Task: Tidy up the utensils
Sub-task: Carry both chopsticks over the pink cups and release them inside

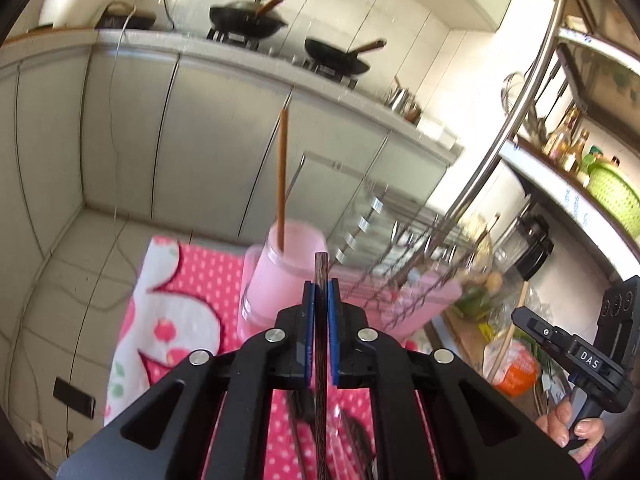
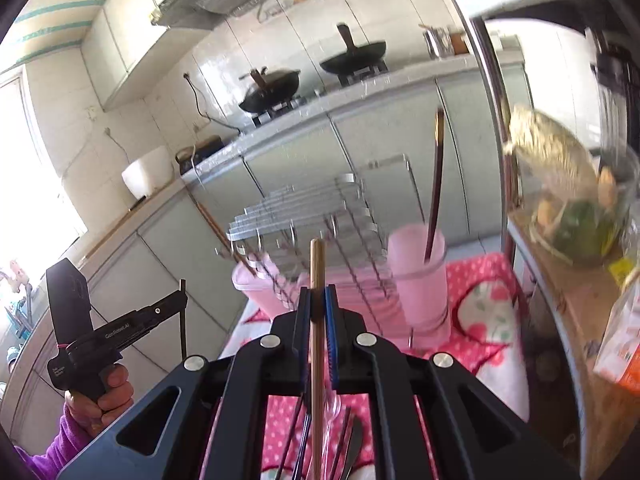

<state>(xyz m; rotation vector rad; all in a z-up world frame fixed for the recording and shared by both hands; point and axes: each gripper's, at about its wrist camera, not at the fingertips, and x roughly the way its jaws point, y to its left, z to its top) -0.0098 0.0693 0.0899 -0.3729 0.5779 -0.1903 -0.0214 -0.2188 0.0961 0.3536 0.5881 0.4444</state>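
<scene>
The dark chopstick [image 1: 321, 320] was clamped between the blue pads of the left hand-held gripper [image 1: 321, 292], its tip projecting just past the fingertips and its shaft running back under the gripper body. The light wooden chopstick [image 2: 317, 300] was held the same way by the right hand-held gripper [image 2: 318, 300], jaws closed on it, tip pointing forward and up.

Ahead of both stood a pink utensil cup [image 1: 290, 256], upright, attached at the end of a pink-based wire dish rack [image 2: 312, 216]. In the left wrist view one brown chopstick [image 1: 282, 176] stood in the cup, leaning slightly; in the right wrist view the utensil in the cup looked darker and could not be identified further.

Cup and rack rested on a pink dotted cloth [image 1: 192, 276]. Further utensils [image 2: 340, 440], among them a knife and a clear spoon, lay on the cloth beneath the right gripper.

Beyond were grey cabinets and a counter [image 1: 168, 42] carrying two black woks [image 1: 248, 20]. A shelf [image 2: 568, 292] with a bowl of produce stood to one side.
</scene>
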